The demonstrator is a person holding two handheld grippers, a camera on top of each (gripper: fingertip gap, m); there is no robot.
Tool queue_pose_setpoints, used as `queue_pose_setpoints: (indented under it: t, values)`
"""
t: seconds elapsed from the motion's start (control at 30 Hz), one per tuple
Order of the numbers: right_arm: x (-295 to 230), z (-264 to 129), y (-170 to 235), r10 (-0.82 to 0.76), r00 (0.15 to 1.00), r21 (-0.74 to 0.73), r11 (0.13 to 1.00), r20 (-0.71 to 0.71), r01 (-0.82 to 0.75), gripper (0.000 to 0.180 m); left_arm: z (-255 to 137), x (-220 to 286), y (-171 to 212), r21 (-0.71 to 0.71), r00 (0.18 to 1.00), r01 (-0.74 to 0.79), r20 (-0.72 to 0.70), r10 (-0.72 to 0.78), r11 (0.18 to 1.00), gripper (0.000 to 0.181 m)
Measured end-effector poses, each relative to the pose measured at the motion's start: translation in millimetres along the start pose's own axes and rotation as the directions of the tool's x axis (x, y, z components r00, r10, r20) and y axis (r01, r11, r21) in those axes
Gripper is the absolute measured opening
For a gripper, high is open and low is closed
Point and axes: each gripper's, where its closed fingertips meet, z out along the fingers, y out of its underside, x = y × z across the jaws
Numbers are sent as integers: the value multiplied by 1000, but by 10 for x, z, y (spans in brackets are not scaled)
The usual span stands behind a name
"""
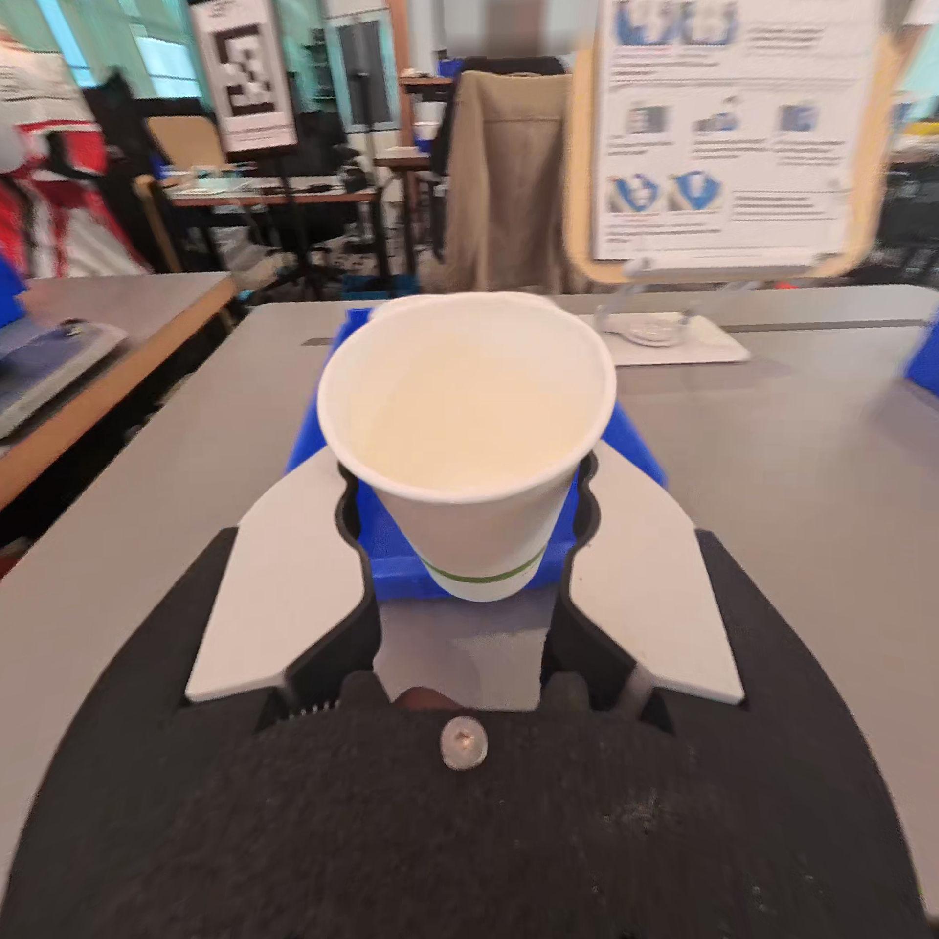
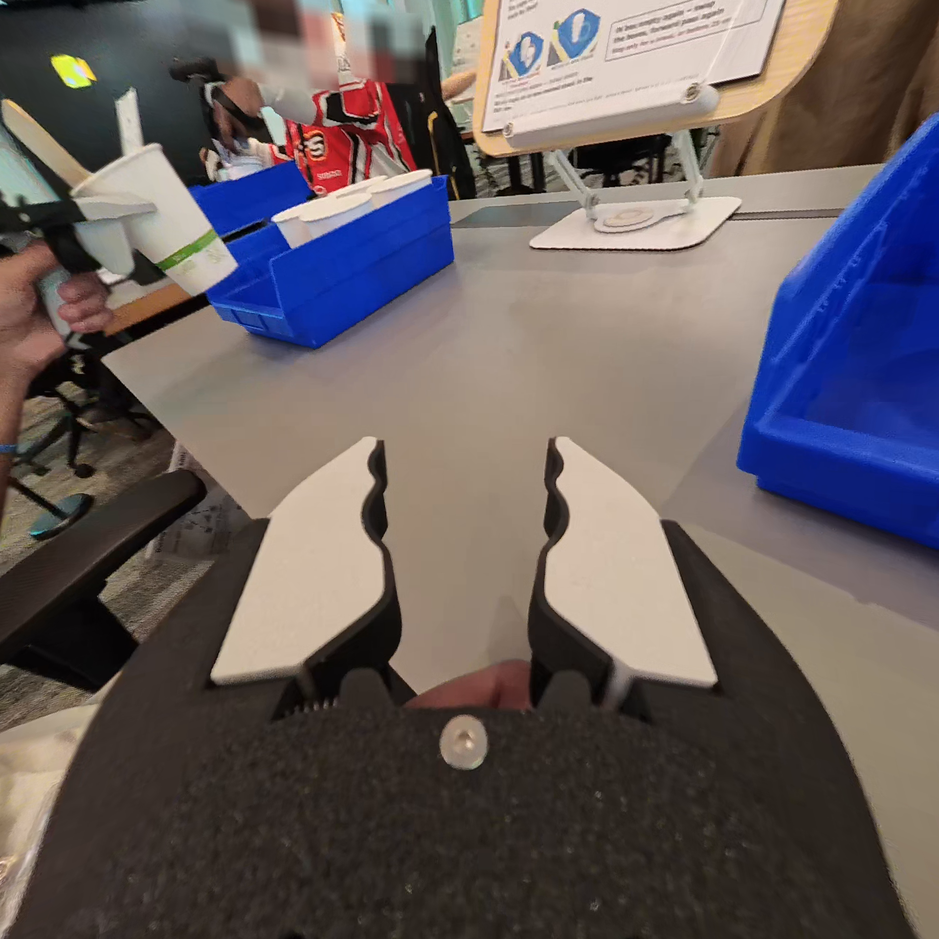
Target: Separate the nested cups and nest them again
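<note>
Left gripper (image 1: pixel 465 488) grasping paper cup (image 1: pixel 465 432); bin (image 1: pixel 391 564) behind mostly hidden. Right gripper (image 2: pixel 465 457) released, above table (image 2: pixel 508 355).

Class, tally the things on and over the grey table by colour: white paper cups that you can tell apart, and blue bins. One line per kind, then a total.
White paper cups: 5, one held in the left gripper, about four in the far bin
Blue bins: 3, the far bin, one behind it, one at right
Total: 8
</note>
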Motion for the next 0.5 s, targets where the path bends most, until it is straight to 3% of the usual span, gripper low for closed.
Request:
queue_pose_setpoints:
  t: [0.1, 0.17, 0.3, 0.4, 0.5]
  values:
    - [-90, 42, -66, -9, 997, 6, 1000, 82, 9, 61, -108, 455, -113, 13, 976, -22, -216, 25, 1000, 83]
    - [-237, 91, -185, -40, 984, 10, 999, 174, 39, 64, -171, 869, -225, 28, 914, -30, -403, 39, 999, 83]
    - [-721, 172, -553, -152, 905, 25, 988, 398, 155, 72, -361, 1762, -378, 23, 667, -62, -743, 59, 998, 83]
    - [-934, 323, -795, -299, 849, 45, 949, 435, 312, 81, -498, 2326, -388, 39, 484, -140, -869, 103, 989, 83]
    - [-1118, 441, -893, -333, 793, 22, 927, 510, 375, 88, -592, 2799, -295, 86, 346, -259, -922, 175, 962, 83]
